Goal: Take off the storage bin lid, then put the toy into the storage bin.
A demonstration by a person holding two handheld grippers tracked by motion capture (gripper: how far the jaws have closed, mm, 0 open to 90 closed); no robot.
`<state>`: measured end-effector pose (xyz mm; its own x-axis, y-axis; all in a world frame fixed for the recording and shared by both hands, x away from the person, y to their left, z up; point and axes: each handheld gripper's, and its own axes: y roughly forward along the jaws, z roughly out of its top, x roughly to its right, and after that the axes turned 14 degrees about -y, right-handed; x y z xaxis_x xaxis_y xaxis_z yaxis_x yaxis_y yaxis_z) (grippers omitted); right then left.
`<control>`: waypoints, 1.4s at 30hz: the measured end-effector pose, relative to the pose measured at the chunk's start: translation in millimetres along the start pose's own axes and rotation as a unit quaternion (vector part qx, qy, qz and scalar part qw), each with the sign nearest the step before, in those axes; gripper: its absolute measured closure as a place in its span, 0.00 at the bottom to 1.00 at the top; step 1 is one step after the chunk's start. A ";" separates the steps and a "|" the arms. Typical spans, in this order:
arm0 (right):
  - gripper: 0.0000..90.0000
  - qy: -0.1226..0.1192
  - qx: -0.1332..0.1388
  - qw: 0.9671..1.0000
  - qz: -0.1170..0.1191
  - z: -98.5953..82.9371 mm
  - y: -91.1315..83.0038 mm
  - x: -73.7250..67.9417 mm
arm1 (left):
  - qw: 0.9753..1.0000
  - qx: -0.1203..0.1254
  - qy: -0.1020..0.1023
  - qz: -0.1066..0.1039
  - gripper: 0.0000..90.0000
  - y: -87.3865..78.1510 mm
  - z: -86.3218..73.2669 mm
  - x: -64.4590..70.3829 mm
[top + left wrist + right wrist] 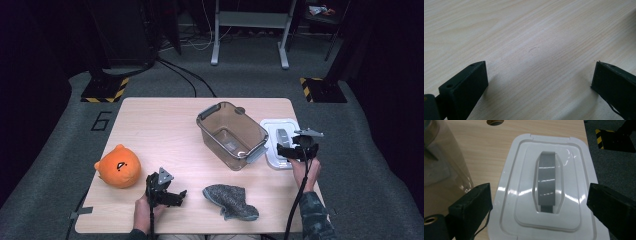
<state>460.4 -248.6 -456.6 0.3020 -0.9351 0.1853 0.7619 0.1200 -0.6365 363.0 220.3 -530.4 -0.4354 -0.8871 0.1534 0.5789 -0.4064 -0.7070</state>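
A clear plastic tub (pixel 232 135) stands empty at the middle of the wooden table (pixel 160 125). Its white lid (pixel 276 142) with a grey handle (pixel 546 185) lies flat just right of it. My right gripper (pixel 292 150) hovers over the near end of the lid, open, its jaws either side of the handle in the right gripper view (pixel 539 202). My left gripper (pixel 170 196) rests open near the front edge, between an orange plush toy (pixel 118 166) and a grey sock (pixel 231 200). Bare wood lies between its jaws (pixel 539 80).
The tub's clear wall (pixel 441 162) stands close on the left of the lid. The table's right edge and grey carpet (pixel 614 167) lie just past the lid. A round hole (pixel 494 122) is cut in the tabletop behind it. Stands with yellow-black bases (pixel 106 90) sit beyond the table.
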 end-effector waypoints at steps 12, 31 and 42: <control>0.02 -0.012 0.006 1.000 -0.005 -25.6 -21.8 -10.1 | 1.000 0.000 0.000 0.000 0.00 0.0 0.0 0.0; 0.00 -0.027 -0.019 0.999 -0.010 -78.0 -34.4 -39.1 | 1.000 0.003 0.000 0.001 0.00 0.3 0.0 0.1; 0.00 -0.042 -0.032 0.999 0.009 -105.4 -29.6 -47.4 | 1.000 0.005 -0.012 0.007 0.00 -0.5 -1.6 1.7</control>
<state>363.1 -243.0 -525.4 0.3646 -0.9014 0.2334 0.7188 0.1131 -0.6860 360.8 219.3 -530.9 -0.4106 -0.8975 0.1610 0.5916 -0.3966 -0.7019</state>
